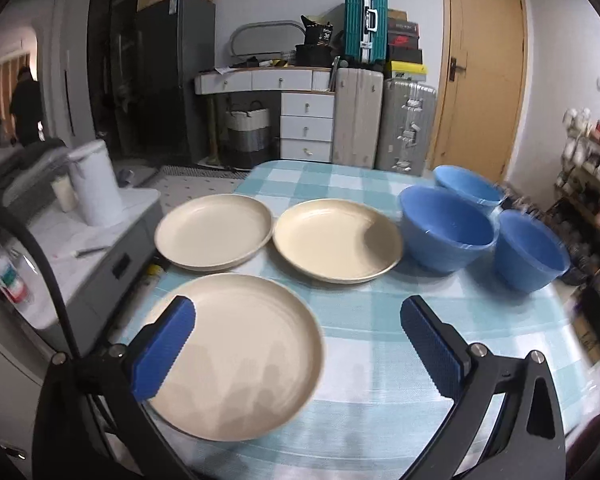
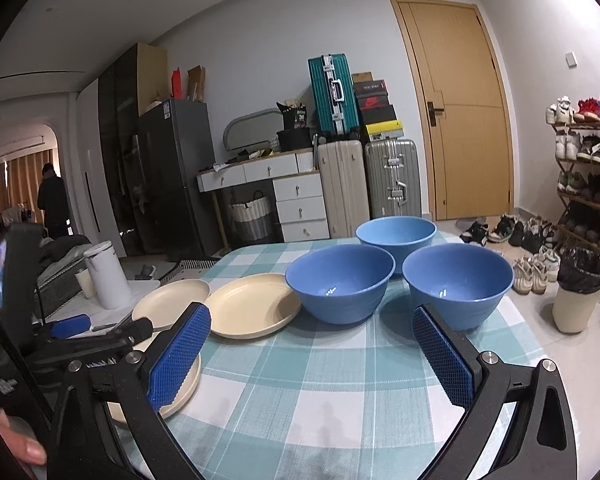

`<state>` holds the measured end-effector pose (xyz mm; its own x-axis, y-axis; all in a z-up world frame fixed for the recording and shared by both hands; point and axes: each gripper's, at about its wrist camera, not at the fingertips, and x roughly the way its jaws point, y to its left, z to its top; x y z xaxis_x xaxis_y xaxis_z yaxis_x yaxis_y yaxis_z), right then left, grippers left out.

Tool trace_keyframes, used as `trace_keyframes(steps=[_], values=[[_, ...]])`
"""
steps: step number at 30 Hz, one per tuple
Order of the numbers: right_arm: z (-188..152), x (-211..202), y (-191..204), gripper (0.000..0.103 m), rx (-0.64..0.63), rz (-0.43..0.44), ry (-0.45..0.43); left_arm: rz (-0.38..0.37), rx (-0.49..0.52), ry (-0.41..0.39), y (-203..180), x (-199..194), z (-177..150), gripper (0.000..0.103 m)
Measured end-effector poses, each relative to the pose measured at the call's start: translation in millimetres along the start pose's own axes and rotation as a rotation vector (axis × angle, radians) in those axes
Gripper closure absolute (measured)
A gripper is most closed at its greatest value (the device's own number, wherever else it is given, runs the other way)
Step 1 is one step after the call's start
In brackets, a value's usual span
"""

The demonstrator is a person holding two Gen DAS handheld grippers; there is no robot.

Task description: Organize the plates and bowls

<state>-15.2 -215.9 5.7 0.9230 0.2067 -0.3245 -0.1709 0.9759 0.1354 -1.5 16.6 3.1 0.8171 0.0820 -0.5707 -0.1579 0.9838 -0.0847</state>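
Observation:
Three cream plates lie on the checked table: a near plate (image 1: 240, 356), a far left plate (image 1: 214, 232) and a middle plate (image 1: 336, 240). Three blue bowls stand to their right: a left bowl (image 1: 446, 232), a far bowl (image 1: 468, 188) and a right bowl (image 1: 530, 250). My left gripper (image 1: 296, 312) is open above the near plate's right part, holding nothing. In the right wrist view my right gripper (image 2: 312, 320) is open in front of the left bowl (image 2: 340, 282) and right bowl (image 2: 458, 286), above bare cloth. The left gripper's tool (image 2: 84, 332) shows at the left, over the near plate (image 2: 180, 392).
The blue-and-white checked table (image 2: 320, 400) drops off at its left edge to a low grey cabinet (image 1: 100, 256) with a white canister (image 1: 96, 184). A waste bin (image 2: 576, 292) and shoe rack (image 2: 588, 168) stand right of the table. A person stands far off at the left.

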Motion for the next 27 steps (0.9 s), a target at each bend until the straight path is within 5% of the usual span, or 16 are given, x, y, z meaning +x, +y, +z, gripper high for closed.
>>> trace_keyframes(steps=[3, 5, 11, 16, 19, 27], values=[[-1, -1, -1, 0.001, 0.006, 0.006, 0.002, 0.061, -0.104, -0.042, 10, -6, -2, 0.0], [-1, 0, -1, 0.001, 0.005, 0.01, 0.007, 0.038, -0.124, -0.048, 15, -6, -2, 0.0], [-1, 3, -3, 0.001, 0.013, -0.031, 0.017, -0.031, 0.018, -0.111, 2, -12, -6, 0.0], [1, 2, -7, 0.001, 0.036, -0.008, 0.026, 0.019, 0.084, -0.176, -10, -24, -6, 0.0], [0, -1, -7, 0.001, 0.043, -0.003, 0.006, -0.037, 0.108, -0.212, -10, -27, -6, 0.0], [-2, -2, 6, 0.001, -0.037, -0.003, -0.014, -0.035, 0.125, -0.186, -12, -24, -3, 0.0]])
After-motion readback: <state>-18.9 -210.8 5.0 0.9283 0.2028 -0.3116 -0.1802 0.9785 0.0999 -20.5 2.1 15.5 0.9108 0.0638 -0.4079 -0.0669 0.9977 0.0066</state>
